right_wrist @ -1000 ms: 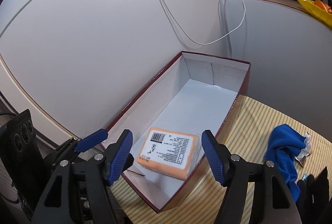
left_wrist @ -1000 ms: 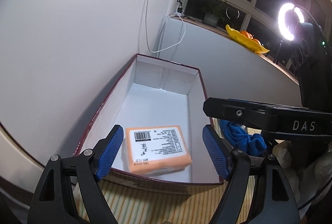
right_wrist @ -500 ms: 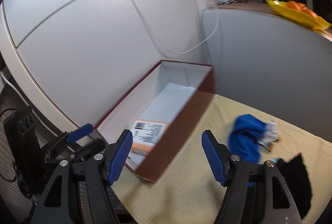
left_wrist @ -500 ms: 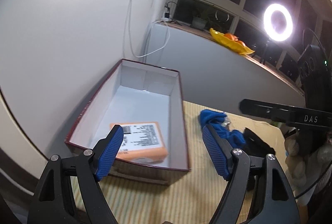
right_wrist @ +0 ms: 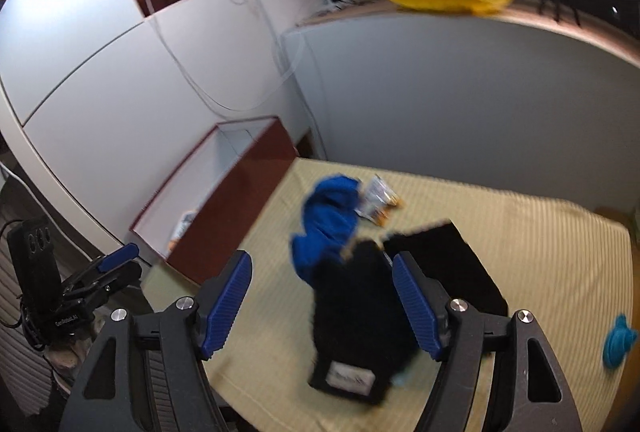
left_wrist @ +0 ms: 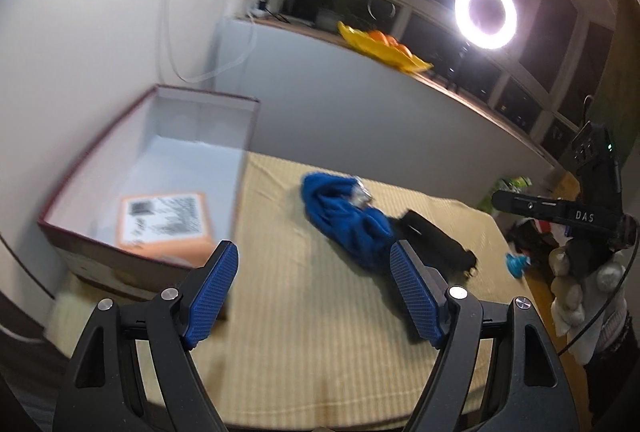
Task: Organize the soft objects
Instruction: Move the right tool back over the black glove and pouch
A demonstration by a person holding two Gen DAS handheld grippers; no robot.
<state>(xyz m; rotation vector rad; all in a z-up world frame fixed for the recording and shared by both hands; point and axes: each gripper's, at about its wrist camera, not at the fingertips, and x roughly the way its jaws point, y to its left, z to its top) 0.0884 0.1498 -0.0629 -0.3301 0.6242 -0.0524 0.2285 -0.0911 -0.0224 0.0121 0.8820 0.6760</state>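
Observation:
A dark red box (left_wrist: pixel 240 168) with a white inside holds an orange labelled packet (left_wrist: pixel 164 220). Right of it, on the striped yellow mat (left_wrist: pixel 312 364), lie a crumpled blue cloth (left_wrist: pixel 344 216) and a black cloth (left_wrist: pixel 432 240). My left gripper (left_wrist: pixel 314 288) is open over bare mat with nothing between its fingers. My right gripper (right_wrist: pixel 322 296) hovers above a fuzzy black cloth (right_wrist: pixel 352 312) with a white label; its jaws are opening, and the cloth shows between the fingers without the pads touching it. The blue cloth (right_wrist: pixel 328 224) lies just beyond, and a second black piece (right_wrist: pixel 452 264) to the right.
A small foil packet (right_wrist: pixel 378 200) lies beside the blue cloth, and a little teal object (right_wrist: pixel 618 346) near the mat's right edge. White walls stand behind the box (right_wrist: pixel 256 184). A ring light (left_wrist: pixel 484 12) and a yellow fruit dish (left_wrist: pixel 384 48) are on the ledge.
Both views have swung right, away from the box and onto the mat. The right gripper has moved from over the box to above the black cloth. The packet stays in the box.

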